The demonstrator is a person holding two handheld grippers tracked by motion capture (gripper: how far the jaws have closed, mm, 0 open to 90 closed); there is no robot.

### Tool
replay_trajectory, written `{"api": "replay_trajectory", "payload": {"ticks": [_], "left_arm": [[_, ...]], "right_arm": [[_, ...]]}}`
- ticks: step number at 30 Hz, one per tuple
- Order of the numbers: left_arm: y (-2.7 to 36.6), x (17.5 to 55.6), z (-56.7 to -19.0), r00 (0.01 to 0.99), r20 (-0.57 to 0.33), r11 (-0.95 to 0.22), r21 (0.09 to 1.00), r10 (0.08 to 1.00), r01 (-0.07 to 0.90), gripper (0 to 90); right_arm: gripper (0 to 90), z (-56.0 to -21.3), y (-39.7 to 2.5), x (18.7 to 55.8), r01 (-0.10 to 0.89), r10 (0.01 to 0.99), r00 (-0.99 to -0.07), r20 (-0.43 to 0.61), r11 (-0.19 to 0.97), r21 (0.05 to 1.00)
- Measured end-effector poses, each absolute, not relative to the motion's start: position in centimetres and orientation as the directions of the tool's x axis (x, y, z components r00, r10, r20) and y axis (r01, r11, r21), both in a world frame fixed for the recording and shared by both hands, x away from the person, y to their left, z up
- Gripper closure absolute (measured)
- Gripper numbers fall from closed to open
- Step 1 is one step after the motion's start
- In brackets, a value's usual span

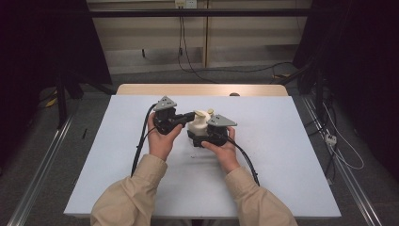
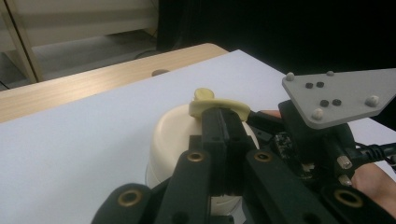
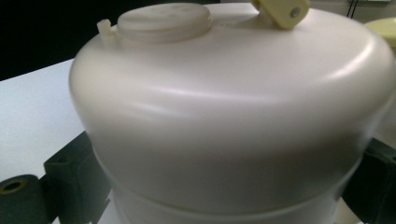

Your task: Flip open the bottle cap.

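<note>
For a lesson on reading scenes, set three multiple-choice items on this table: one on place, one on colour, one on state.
1. Where does the cream rounded plastic container stand?
A. on the white tabletop
B. on the floor
C. on a shelf

2. What colour is the container's top handle?
A. red
B. pale yellow
C. blue

3. How does the left gripper stand?
A. wide open
B. lying unused
C. shut on the handle

Answers: 1 A, it sits mid-table between both hands; 2 B, yellowish against the cream lid; 3 C, black jaws together at the handle.

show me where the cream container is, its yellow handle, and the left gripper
cream container [image 3: 224, 121], right gripper view, on its rounded side wall.
yellow handle [image 2: 219, 106], left gripper view, on its curved strip.
left gripper [image 1: 188, 115], high view, at its jaw tips.
</note>
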State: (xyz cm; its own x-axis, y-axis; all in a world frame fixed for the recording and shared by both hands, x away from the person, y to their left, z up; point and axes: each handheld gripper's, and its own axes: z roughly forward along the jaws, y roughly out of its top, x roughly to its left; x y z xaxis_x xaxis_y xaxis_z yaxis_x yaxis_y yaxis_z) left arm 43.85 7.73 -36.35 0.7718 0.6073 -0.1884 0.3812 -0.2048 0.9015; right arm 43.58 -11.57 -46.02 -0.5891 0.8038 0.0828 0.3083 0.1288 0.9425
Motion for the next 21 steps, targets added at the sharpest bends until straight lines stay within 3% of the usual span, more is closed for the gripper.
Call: {"api": "replay_trajectory", "payload": {"ticks": [21], "left_arm": [[7.26, 44.31, -35.77, 0.772, -0.18, -0.213, 0.901, 0.609, 0.378, 90.0]], "right_arm": [[4.8, -46.01, -11.59, 43.59, 0.314, 0.803, -0.59, 0.089, 0.126, 0.941]]}}
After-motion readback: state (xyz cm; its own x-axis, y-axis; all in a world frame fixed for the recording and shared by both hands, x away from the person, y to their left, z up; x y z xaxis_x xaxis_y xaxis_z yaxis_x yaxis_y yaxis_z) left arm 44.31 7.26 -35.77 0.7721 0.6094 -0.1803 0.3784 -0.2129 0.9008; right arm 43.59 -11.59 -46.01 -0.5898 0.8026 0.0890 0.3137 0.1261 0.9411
